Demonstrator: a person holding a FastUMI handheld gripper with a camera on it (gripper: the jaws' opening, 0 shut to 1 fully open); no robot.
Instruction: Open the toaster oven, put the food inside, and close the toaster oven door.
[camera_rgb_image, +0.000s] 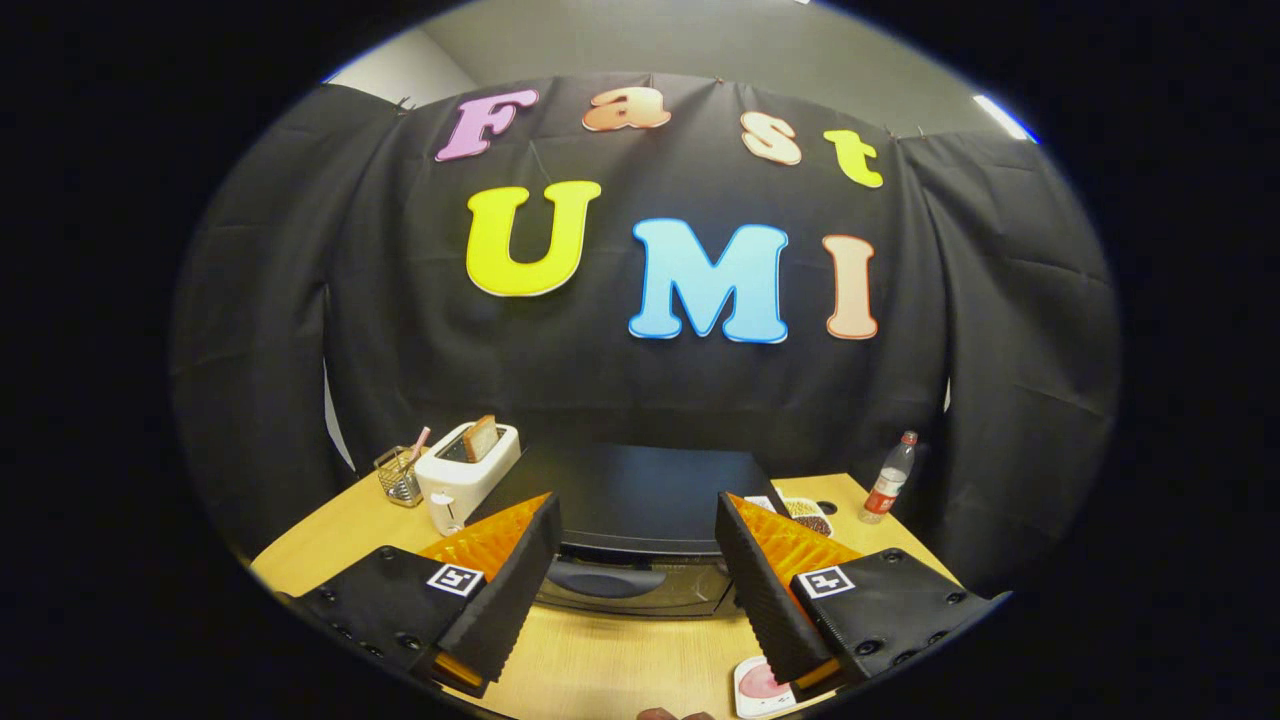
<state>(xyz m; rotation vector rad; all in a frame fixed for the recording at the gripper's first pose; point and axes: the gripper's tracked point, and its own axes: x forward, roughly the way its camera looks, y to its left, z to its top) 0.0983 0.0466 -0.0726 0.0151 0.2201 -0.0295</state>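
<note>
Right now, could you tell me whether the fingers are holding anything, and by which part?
Nothing is held: the gripper is open, its fingers apart above the table, with the closed toaster oven just beyond them.

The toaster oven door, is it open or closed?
Closed. The toaster oven door sits flat against its front, handle on top, just ahead of the open gripper, whose fingers touch nothing.

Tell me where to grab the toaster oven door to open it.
Grip the door handle, the wide bar across the top of the toaster oven door. Come straight in from the front: the open gripper already straddles it, fingers either side.
</note>
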